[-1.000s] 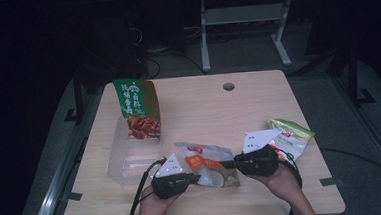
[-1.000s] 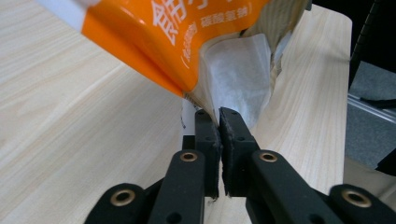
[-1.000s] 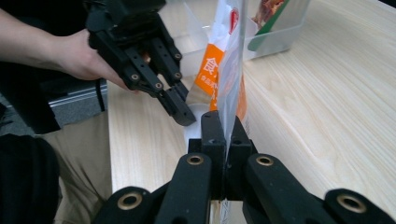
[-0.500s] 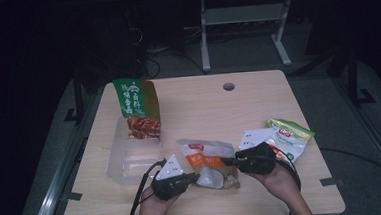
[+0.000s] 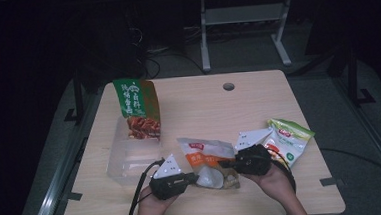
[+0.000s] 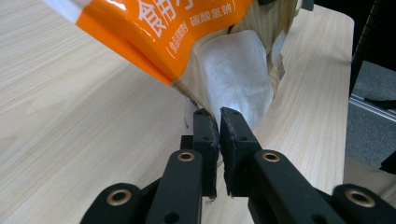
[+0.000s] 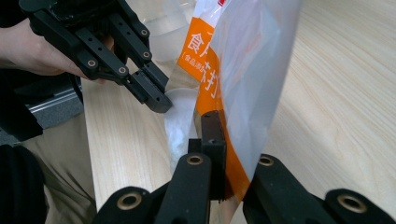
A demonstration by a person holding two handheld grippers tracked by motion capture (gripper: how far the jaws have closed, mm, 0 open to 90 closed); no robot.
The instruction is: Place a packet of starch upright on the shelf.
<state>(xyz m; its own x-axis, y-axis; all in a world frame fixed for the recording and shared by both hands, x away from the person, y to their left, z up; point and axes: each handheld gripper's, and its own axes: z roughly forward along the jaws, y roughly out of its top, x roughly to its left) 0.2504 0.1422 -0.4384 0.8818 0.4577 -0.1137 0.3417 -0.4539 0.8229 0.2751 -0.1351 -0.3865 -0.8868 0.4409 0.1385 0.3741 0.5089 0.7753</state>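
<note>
A: Looking first at the table (image 5: 258, 103): near its left edge a clear bin (image 5: 131, 158) holds an upright green bag (image 5: 137, 108), and a green-white bag (image 5: 288, 140) lies near the right edge. What changed?

B: The orange pouch (image 5: 209, 159), near the front edge at the middle, moved very little in the last second. The left side of it seems a little more raised now, and both hands stayed at almost the same places.

A: And the grippers?

B: The right gripper (image 7: 231, 154) is clamped on the pouch's edge; film passes between its jaws. The left gripper (image 6: 219, 126) has its jaws almost together, pinching the white packet (image 6: 240, 70) that comes out of the pouch's mouth.

A: So what does it mean?

B: I think the packet is being pulled out while the right one holds the pouch steady. The pull looks only begun; most of the packet is already outside, but not free.
</note>
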